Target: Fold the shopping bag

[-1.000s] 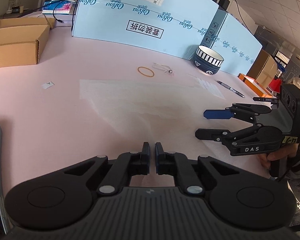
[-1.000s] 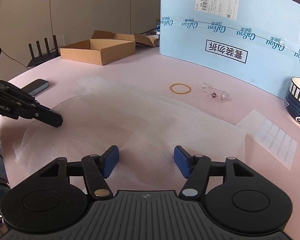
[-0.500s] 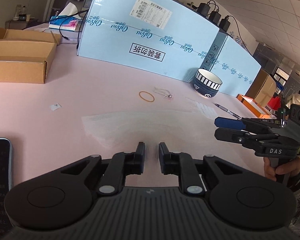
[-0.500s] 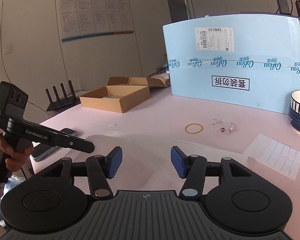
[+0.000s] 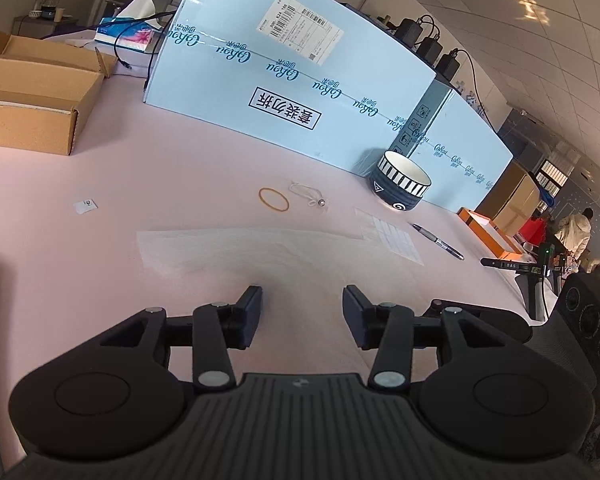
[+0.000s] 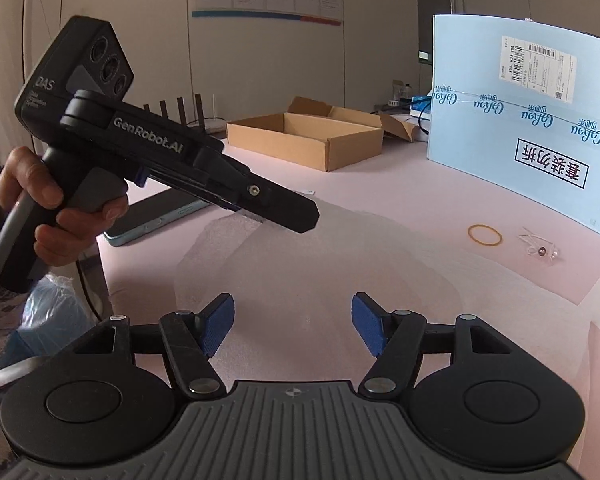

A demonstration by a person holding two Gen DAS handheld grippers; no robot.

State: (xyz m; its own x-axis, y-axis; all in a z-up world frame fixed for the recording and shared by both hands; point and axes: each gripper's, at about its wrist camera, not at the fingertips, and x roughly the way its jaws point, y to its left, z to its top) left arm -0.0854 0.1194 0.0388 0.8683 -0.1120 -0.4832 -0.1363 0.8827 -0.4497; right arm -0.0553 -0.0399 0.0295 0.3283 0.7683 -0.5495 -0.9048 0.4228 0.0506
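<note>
The shopping bag (image 5: 236, 250) is a thin, translucent white sheet lying flat on the pink table; it also shows in the right wrist view (image 6: 340, 252). My left gripper (image 5: 302, 312) is open and empty, raised above the bag's near edge. My right gripper (image 6: 293, 322) is open and empty, lifted above the bag's near side. In the right wrist view the left gripper's body (image 6: 148, 152) hangs in the air at the left, held by a hand. The right gripper's body (image 5: 572, 320) shows at the right edge of the left wrist view.
A large blue box (image 5: 292, 92) stands at the back. A striped bowl (image 5: 400, 180), a rubber band (image 5: 274, 199), a pen (image 5: 438, 241) and a sticker sheet (image 5: 388, 234) lie beyond the bag. A cardboard tray (image 6: 304, 140) and a phone (image 6: 156, 216) are at the left.
My left gripper opened from shut and both grippers lifted up and back from the bag. The bag stays flat on the table.
</note>
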